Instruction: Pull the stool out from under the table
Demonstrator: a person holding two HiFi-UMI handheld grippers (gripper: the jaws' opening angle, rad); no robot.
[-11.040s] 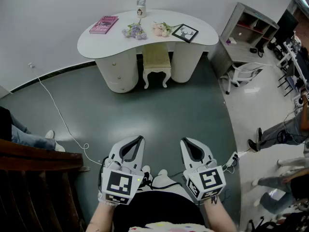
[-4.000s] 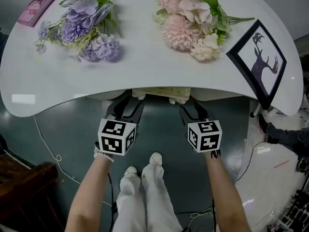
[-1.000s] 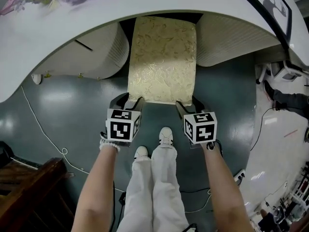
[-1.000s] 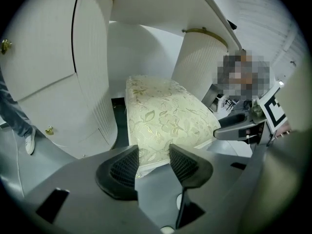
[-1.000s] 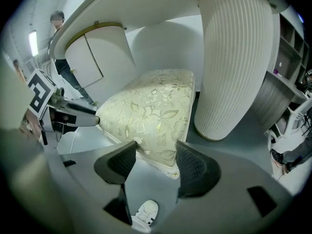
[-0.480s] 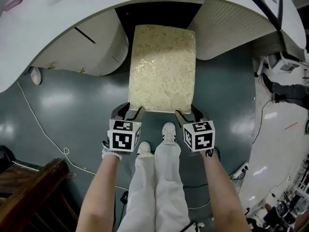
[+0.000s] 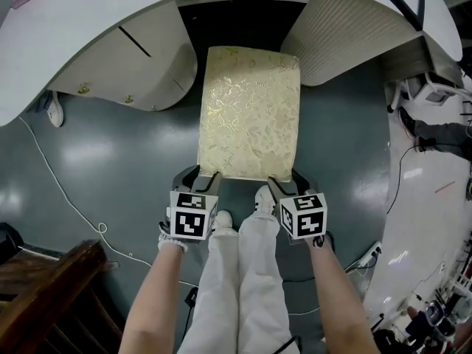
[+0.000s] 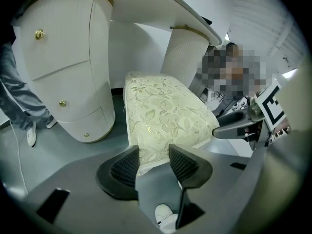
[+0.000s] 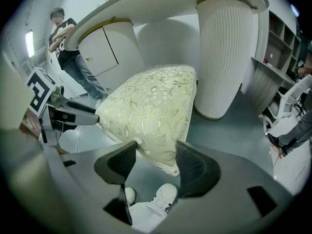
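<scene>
Nearest me: the person's white shoes (image 7: 223,218) on the grey-green floor (image 7: 110,153), at 6 o'clock of the stool (image 7: 249,113).

Left gripper (image 7: 198,175) sits on the seat's 7 o'clock corner, right gripper (image 7: 289,177) on its 5 o'clock corner.

Left fingers (image 8: 122,168) stand fairly wide and are clamped on the cushion corner, which fills the gap between them. Right fingers (image 9: 192,168) are the same, holding their own corner (cream brocade with gold leaves).

The stool's seat runs lengthwise from 6 to 12 and all of it shows in the open. Its far end lies between the two white pedestals.

Left pedestal (image 7: 110,72), at 10 o'clock, has small brass knobs. Right pedestal (image 7: 346,43), at 2 o'clock, is ribbed.

Farthest off, the white curved worktop (image 7: 110,13) spans a dark knee-hole at 12 o'clock.

A thin cable (image 7: 59,190) trails across the floor at 9 o'clock.
</scene>
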